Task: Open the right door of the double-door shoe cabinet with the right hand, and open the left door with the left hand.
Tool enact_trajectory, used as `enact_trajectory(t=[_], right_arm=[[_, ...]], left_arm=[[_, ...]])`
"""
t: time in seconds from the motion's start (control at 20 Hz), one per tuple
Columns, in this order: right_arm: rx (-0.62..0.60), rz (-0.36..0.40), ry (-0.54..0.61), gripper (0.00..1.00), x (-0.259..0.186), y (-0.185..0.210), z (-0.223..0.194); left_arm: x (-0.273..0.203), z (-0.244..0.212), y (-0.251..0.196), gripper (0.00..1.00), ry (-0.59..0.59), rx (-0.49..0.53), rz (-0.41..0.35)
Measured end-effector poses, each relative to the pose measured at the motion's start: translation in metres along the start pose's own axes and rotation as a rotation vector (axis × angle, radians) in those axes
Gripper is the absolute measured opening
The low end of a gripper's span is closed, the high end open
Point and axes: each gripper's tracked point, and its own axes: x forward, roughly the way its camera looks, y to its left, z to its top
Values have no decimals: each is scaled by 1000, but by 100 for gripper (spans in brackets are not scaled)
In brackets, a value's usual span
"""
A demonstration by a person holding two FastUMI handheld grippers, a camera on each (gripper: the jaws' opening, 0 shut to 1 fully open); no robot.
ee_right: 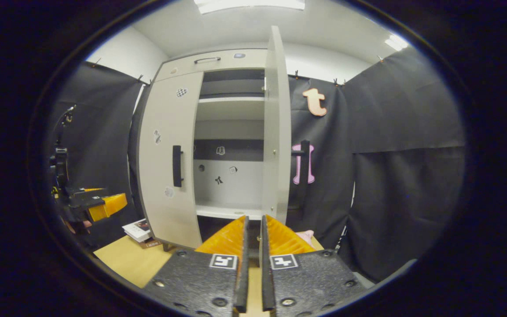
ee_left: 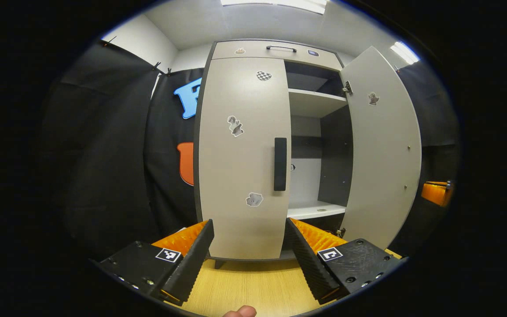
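In the left gripper view, the left gripper [ee_left: 249, 233] had its two fingers spread wide with nothing between them, and the shoe cabinet [ee_left: 275, 50] stood straight ahead of the fingers, above and beyond the tips. The left door [ee_left: 242, 158] was shut, pale grey, with one dark vertical handle [ee_left: 280, 164] near its inner edge and three stickers on it that I could count. The right door [ee_left: 383, 149] was swung open off to the right of the fingers, one sticker on it. Between the doors you could see two light shelves [ee_left: 315, 99] inside. Up top was a drawer front with one thin handle [ee_left: 281, 47]. Wooden tabletop [ee_left: 244, 286] under the fingers.

In the right gripper view, the right gripper [ee_right: 252, 235] had its fingers nearly together, just a narrow slit, gripping nothing. The open right door was edge-on right above the fingertips, its handle [ee_right: 304, 169] poking out to the right. The closed left door sat up and left of the fingers. The other gripper showed far left. A small stack of books [ee_right: 138, 230] lay by the cabinet's base.
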Motion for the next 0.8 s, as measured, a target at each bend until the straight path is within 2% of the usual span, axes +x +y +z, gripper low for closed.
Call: enact_trajectory(t=[0.05, 0.1, 0.15, 0.35, 0.4, 0.6, 0.8], right_arm=[[-8, -4, -5, 42, 1, 3, 1], [-15, -8, -17, 60, 2, 6, 2], [-18, -5, -29, 62, 3, 9, 4], [24, 1, -28, 86, 8, 14, 6], [38, 4, -24, 89, 9, 14, 6], [107, 60, -18, 99, 15, 23, 3], [129, 51, 14, 100, 16, 18, -5]], left_arm=[[-1, -2, 1, 97, 5, 3, 2], [-1, -3, 3, 96, 7, 6, 3], [-1, -5, 3, 96, 10, 9, 4], [-3, -2, 7, 97, 7, 19, 13], [-4, 0, 8, 97, 3, 23, 16], [0, 7, 1, 97, -10, 29, -5], [27, 32, -15, 96, -80, 15, -23]])
